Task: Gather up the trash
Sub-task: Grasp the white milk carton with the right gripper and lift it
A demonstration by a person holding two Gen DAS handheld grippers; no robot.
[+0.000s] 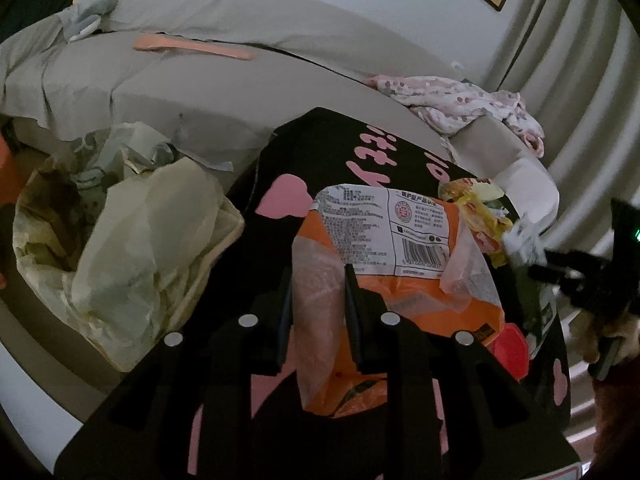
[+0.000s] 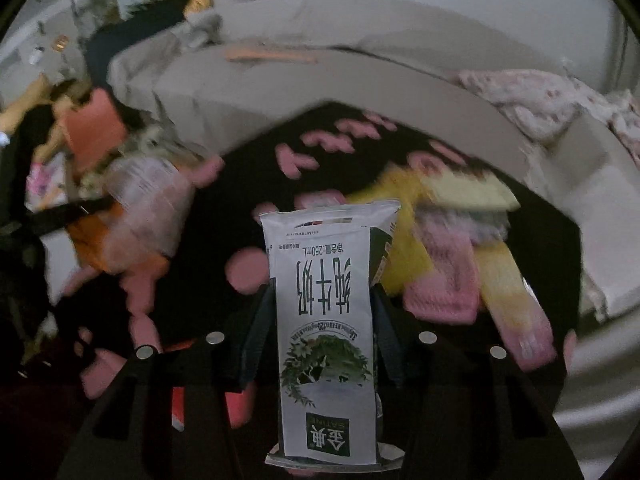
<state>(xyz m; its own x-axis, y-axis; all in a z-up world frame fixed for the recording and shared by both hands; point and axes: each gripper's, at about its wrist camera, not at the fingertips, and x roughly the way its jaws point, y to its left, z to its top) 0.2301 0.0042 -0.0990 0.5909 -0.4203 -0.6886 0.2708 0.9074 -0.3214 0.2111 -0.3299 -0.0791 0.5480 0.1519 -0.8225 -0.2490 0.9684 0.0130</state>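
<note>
In the left wrist view my left gripper (image 1: 319,280) is shut on an orange plastic wrapper (image 1: 400,240) with a white printed label, held above a black cloth with pink lettering (image 1: 340,148). At that view's right edge the right gripper (image 1: 560,272) shows as a blur. In the right wrist view my right gripper (image 2: 321,296) is shut on a white milk carton (image 2: 324,312) that stands upright between the fingers with its print upside down. The orange wrapper (image 2: 136,216) and the left gripper (image 2: 60,216) appear blurred at the left. Yellow and pink wrappers (image 2: 460,256) lie on the black cloth (image 2: 240,184).
A pale crumpled plastic bag (image 1: 132,240) stands open to the left of the black cloth. Behind it is a grey-covered bed (image 1: 200,80) with a pink spotted cloth (image 1: 460,104) at its right end. Yellow wrappers (image 1: 476,208) lie near a grey curtain (image 1: 580,100).
</note>
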